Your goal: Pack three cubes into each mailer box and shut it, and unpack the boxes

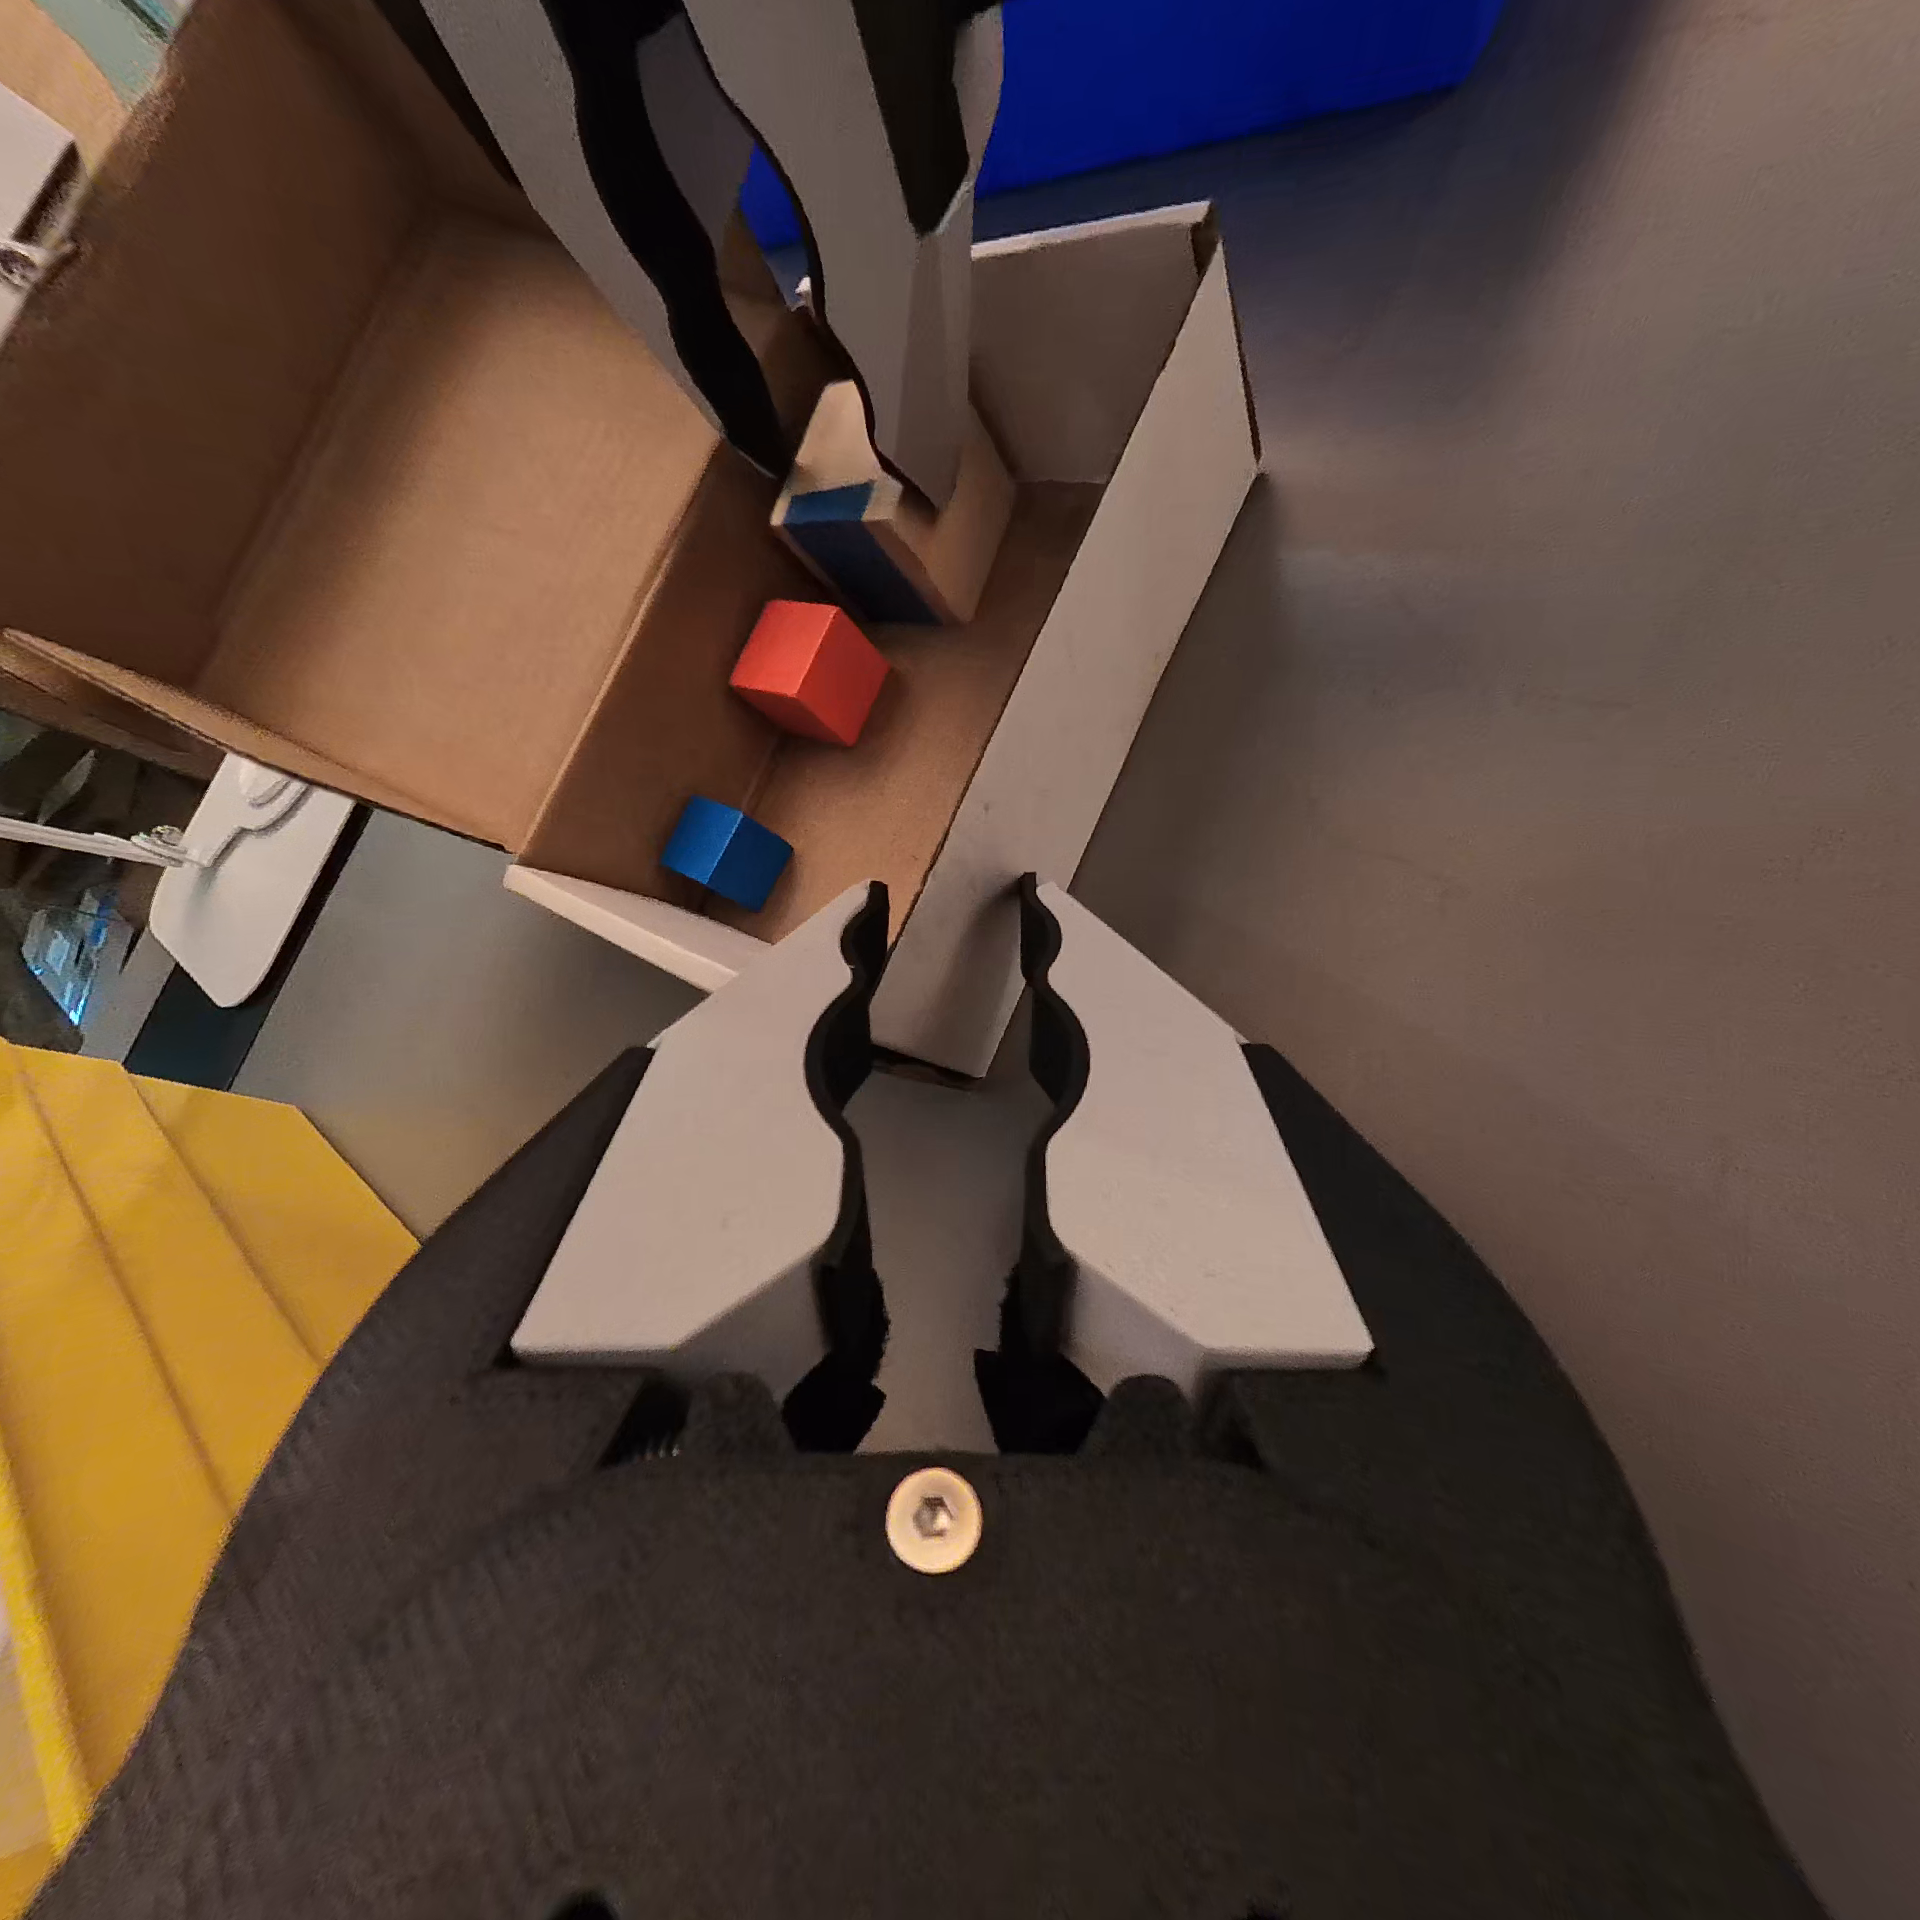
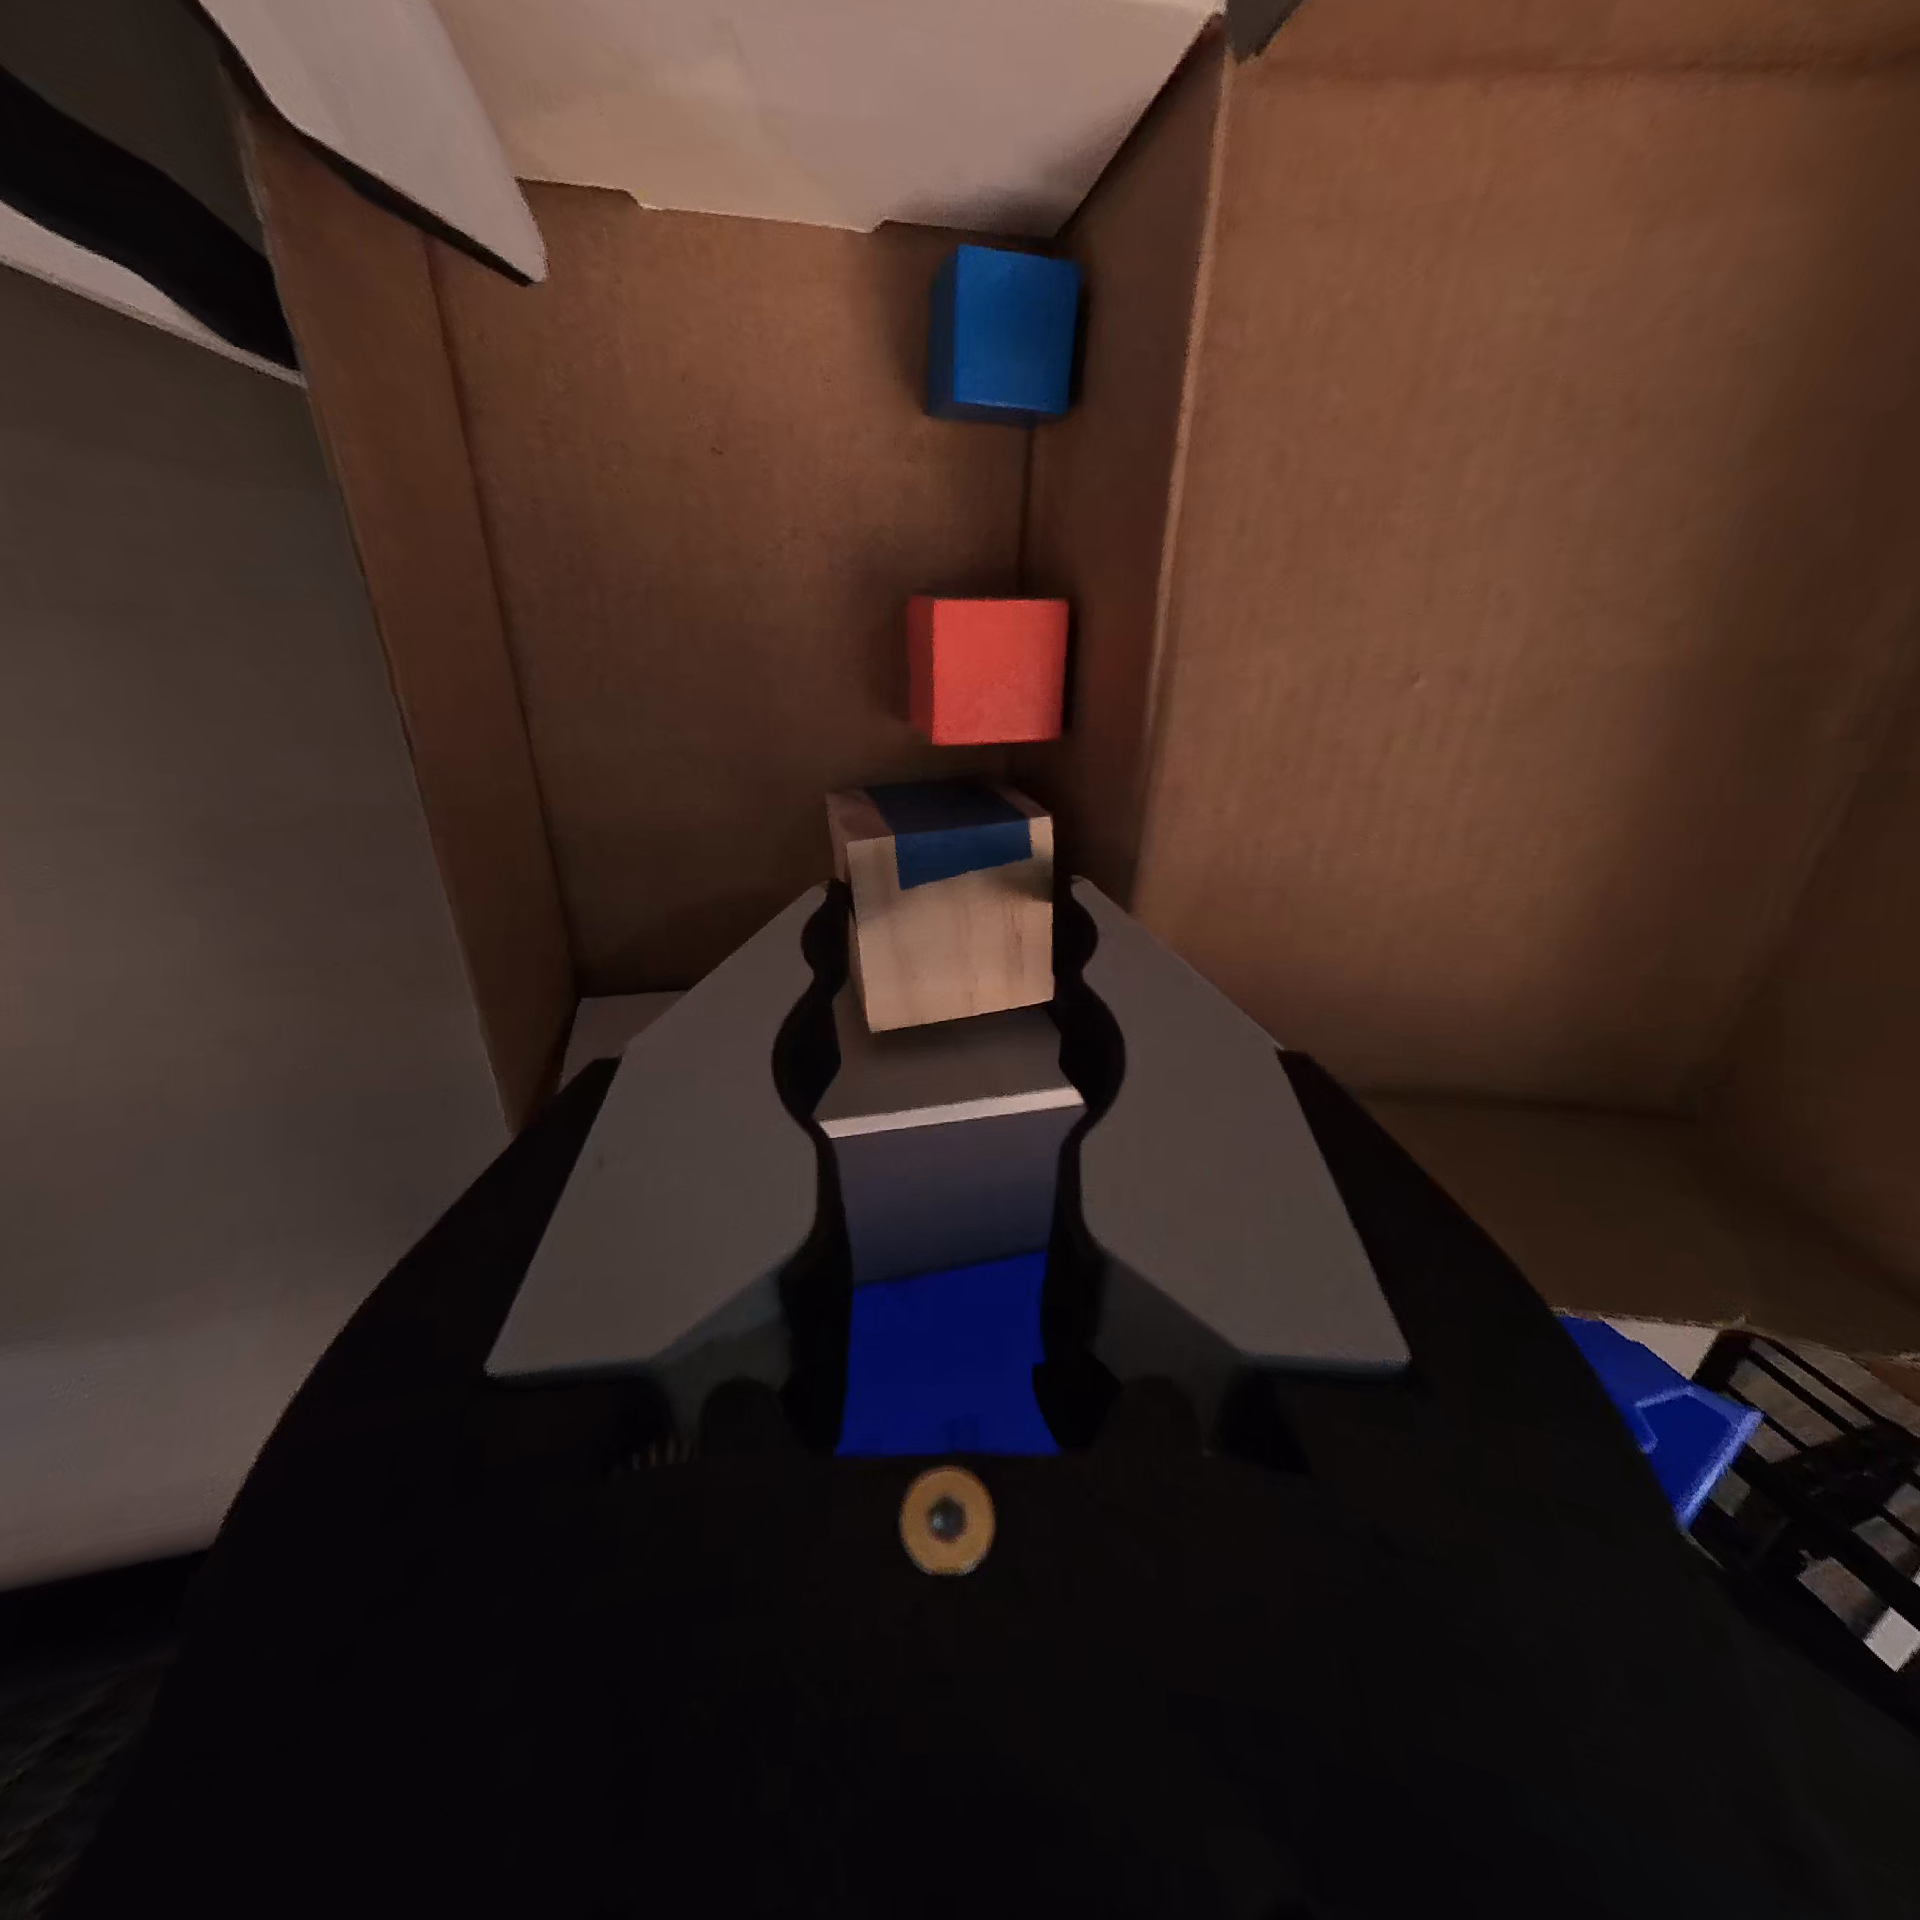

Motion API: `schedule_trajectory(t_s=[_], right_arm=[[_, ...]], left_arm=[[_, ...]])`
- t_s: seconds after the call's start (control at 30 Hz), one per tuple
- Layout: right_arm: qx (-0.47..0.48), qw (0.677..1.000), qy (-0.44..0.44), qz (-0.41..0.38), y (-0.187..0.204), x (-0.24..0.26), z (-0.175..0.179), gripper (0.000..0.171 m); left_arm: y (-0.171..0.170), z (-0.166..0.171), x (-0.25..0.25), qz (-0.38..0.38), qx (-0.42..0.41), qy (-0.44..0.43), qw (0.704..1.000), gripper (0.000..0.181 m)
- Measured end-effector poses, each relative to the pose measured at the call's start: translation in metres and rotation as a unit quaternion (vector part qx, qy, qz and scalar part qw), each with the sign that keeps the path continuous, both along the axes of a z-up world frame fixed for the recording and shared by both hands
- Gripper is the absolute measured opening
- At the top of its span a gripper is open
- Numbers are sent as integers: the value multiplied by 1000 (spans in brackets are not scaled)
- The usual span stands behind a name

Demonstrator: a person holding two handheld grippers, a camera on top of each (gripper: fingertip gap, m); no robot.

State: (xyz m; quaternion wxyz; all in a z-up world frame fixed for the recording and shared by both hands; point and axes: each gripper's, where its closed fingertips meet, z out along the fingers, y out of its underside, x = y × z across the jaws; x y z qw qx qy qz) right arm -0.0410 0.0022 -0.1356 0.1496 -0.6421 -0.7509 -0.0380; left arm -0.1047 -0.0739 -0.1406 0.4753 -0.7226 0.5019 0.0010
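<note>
right gripper: jaws clamped on pale wooden cube with blue tape band, inside open cardboard mailer box | cube light, rigid; grip flat opposite faces | left gripper: jaws narrow, straddling box wall

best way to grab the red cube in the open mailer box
Grip the red cube from straight above, gripper fingers on the two flat faces pointing along the row, toward the blue cube and the taped wooden cube held in the right gripper. There is free floor on both those sides, while its other side sits near the mailer box wall fold, probably too tight for a finger.
</note>
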Motion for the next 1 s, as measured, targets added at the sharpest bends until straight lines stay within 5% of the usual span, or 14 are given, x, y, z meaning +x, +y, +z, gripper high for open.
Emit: schedule_trajectory(t_s=[0.53,0.8,1.0], right_arm=[[-27,999,-33,-4,-6,3,-10,44],[50,999,19,-4,-6,22,84,44],[53,993,50,-94,14,117,131,44]], left_arm=[[-1,-1,0,-2,6,10,1000,23],[-1,-1,0,-2,10,14,1000,23],[0,-1,0,-2,14,15,1000,24]])
